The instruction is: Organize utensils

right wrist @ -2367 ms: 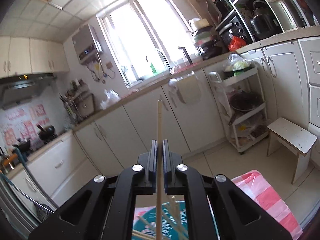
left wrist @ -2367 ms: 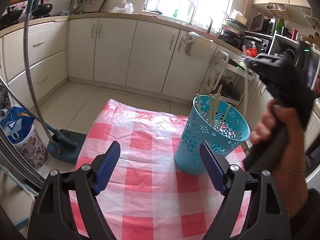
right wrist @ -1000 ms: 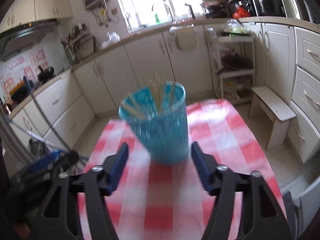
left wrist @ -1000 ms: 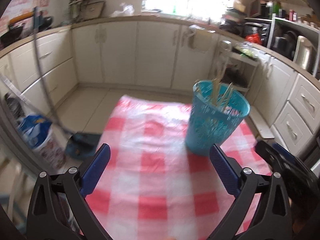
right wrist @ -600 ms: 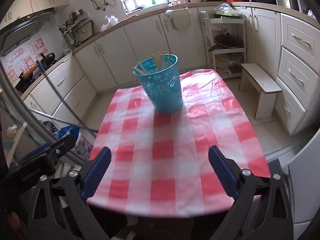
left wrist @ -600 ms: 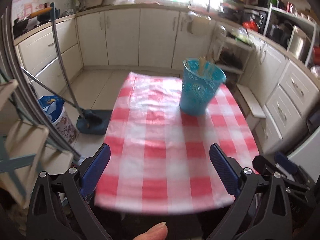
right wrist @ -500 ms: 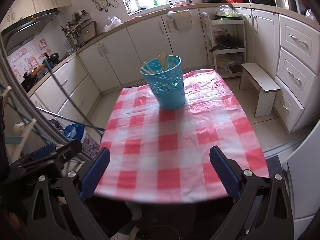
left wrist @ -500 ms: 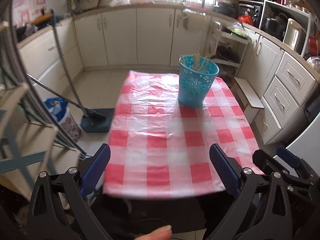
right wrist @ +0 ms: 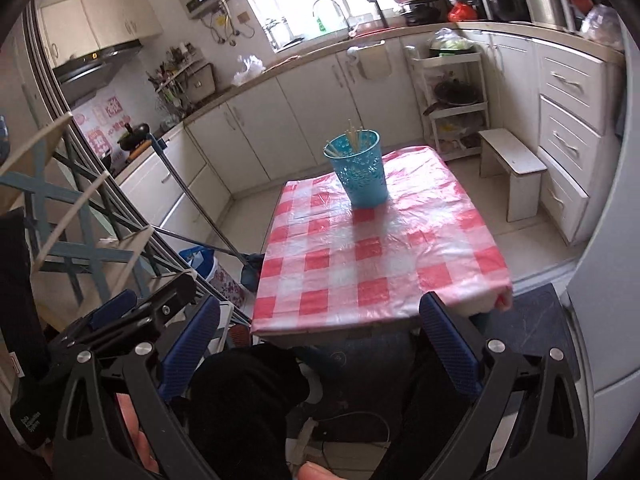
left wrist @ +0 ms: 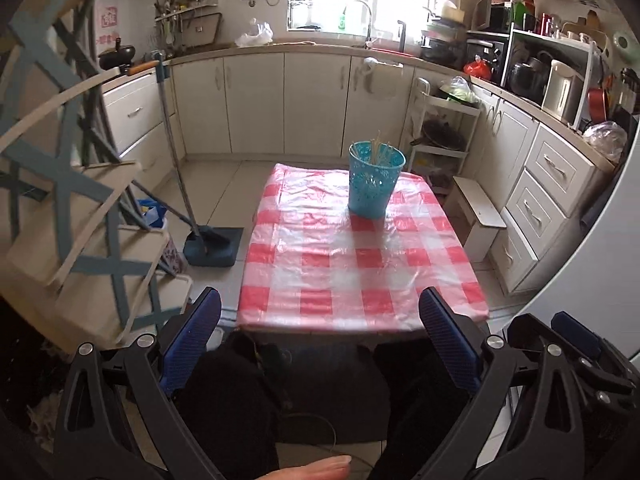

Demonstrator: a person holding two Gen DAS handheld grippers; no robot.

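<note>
A turquoise perforated holder stands on the far half of a table with a red-and-white checked cloth. Several pale chopsticks stick up out of it. My left gripper is open and empty, held well back from the table's near edge, above dark-trousered legs. My right gripper is open too, with nothing between its blue pads, equally far back. Each gripper shows at the edge of the other's view.
White kitchen cabinets line the far and right walls. A small white stool stands right of the table. A broom and dustpan and a wooden folding frame stand to the left. A wire shelf rack fills the corner.
Both grippers have pulled back and up from the holder, so the whole table now shows. The right jaws, narrower a second ago, stand wide. The chopstick held earlier is gone from them.
</note>
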